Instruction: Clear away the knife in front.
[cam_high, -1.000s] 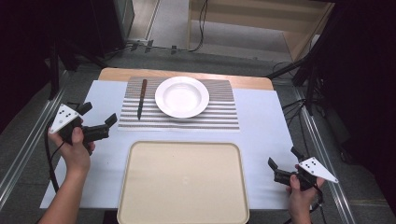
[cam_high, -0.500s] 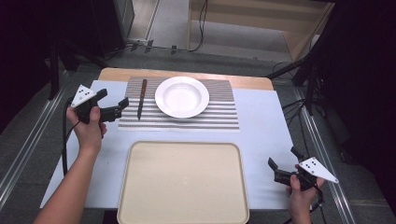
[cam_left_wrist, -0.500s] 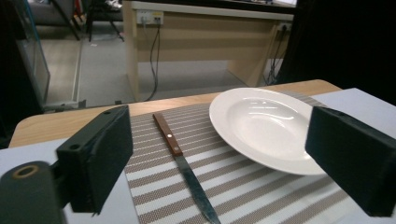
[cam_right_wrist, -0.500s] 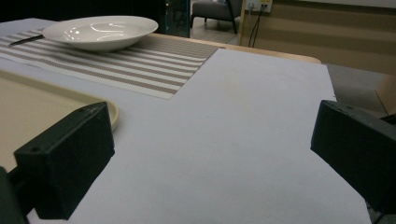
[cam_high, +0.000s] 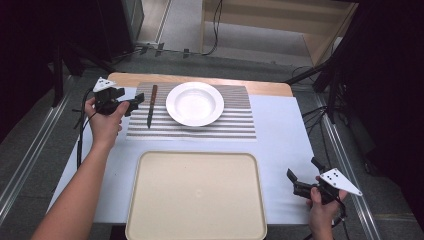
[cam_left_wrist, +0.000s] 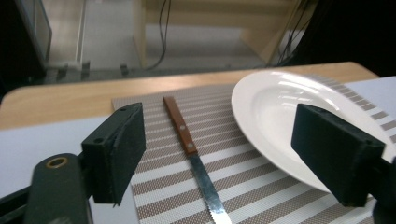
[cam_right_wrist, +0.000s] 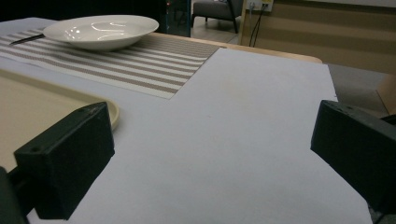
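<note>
A knife (cam_high: 150, 105) with a brown handle lies on the striped placemat (cam_high: 235, 125), just left of a white plate (cam_high: 195, 103). My left gripper (cam_high: 134, 102) hovers at the mat's left edge, close beside the knife. In the left gripper view the knife (cam_left_wrist: 186, 138) runs between the two jaws of my left gripper (cam_left_wrist: 224, 149), which stand apart and touch nothing. These jaws have just been closing a little. My right gripper (cam_high: 295, 182) rests open near the table's front right, nothing between its jaws (cam_right_wrist: 212, 154).
A large beige tray (cam_high: 195, 195) lies at the front middle of the white table cover. The plate (cam_left_wrist: 289, 112) sits close to the left gripper's right jaw. A wooden table edge runs behind the mat.
My left hand has moved away from the front left toward the far side and right, up to the knife beside the mat. The right hand has stayed put.
</note>
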